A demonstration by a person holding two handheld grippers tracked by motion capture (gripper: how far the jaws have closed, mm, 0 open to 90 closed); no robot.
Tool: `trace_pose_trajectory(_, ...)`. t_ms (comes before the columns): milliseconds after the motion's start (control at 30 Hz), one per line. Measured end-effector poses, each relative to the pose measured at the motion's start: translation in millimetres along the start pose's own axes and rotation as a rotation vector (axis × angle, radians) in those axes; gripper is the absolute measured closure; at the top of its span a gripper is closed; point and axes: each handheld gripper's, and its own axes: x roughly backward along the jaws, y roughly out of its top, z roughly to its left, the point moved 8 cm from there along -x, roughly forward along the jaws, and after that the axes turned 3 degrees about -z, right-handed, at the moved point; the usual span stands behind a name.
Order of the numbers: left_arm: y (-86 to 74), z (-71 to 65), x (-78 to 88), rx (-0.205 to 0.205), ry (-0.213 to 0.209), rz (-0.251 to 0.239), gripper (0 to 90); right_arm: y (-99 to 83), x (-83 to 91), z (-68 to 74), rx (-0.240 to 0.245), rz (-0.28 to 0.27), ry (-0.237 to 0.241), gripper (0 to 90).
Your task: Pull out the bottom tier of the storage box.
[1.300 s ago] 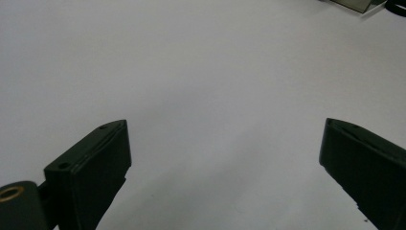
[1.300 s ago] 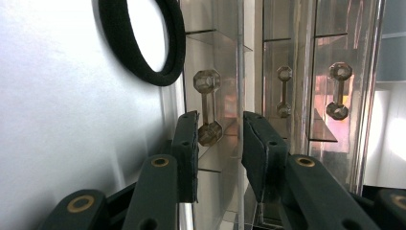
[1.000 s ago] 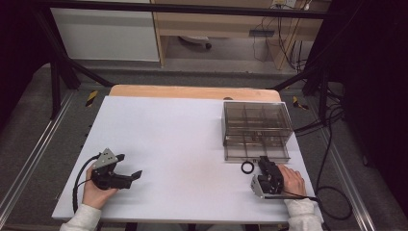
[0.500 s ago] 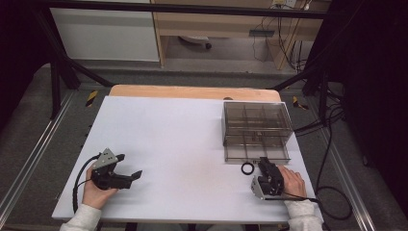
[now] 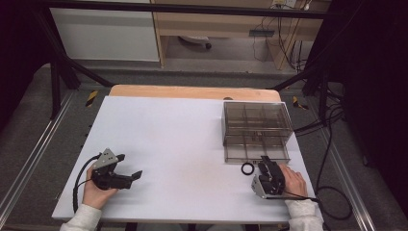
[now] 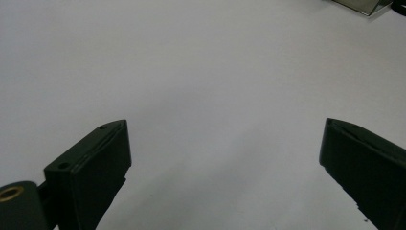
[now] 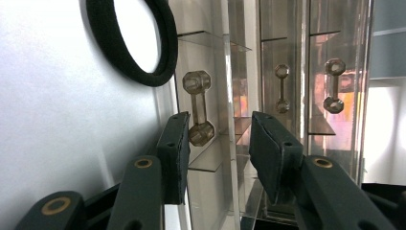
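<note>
While the left gripper (image 5: 129,168) rests wide open near the tabletop's (image 5: 183,139) front-left corner, the right gripper's (image 7: 218,139) jaws, just opening, narrowly straddle the drawer handle (image 7: 198,108) beside the black ring (image 5: 248,168).

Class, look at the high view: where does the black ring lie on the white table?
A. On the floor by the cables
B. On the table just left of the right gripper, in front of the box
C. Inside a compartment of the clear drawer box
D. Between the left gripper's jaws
B: the black ring lies flat on the table, beside the right gripper and before the clear drawer box.
</note>
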Motion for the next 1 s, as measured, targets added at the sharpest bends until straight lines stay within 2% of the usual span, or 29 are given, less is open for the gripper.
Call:
trace_pose_trajectory(267,-0.2,0.0,-0.2,-0.001,-0.001,0.002,3.5,-1.6,1.9,-3.8,-0.075,-0.003,0.036,52.7)
trace_pose_trajectory(367,-0.2,0.2,0.0,0.0,0.0,0.002,3.5,-2.6,3.3,-5.5,-0.129,-0.006,0.059,47.9)
trace_pose_trajectory(400,-0.2,0.2,0.0,0.0,0.0,0.002,3.5,-2.6,3.3,-5.5,-0.129,-0.006,0.059,47.9)
trace_pose_trajectory(433,-0.3,0.1,-0.2,0.0,-0.002,0.002,3.5,-4.0,4.5,-7.5,-0.175,0.001,0.073,45.5)
trace_pose_trajectory(467,-0.4,0.1,-0.4,-0.002,-0.001,0.003,3.5,-4.1,5.0,-9.0,-0.188,-0.004,0.068,45.1)
trace_pose_trajectory(633,-0.7,0.1,-0.5,-0.001,-0.001,0.005,3.5,-4.7,7.9,-12.9,-0.295,-0.01,0.104,38.5)
trace_pose_trajectory(667,-0.6,0.1,-0.5,-0.001,-0.002,0.004,3.5,-5.0,7.8,-14.1,-0.302,-0.017,0.096,37.9)
trace_pose_trajectory(800,-0.6,0.0,-0.5,0.0,-0.001,0.004,3.5,-5.2,8.1,-14.4,-0.409,-0.026,0.144,33.3)
trace_pose_trajectory(933,-0.9,0.3,-0.6,0.001,-0.001,0.006,3.5,-3.8,8.7,-15.2,-0.482,-0.044,0.176,30.5)
trace_pose_trajectory(1000,-0.8,0.4,-0.5,0.001,0.0,0.006,3.5,-2.0,10.1,-16.5,-0.534,-0.054,0.193,28.9)
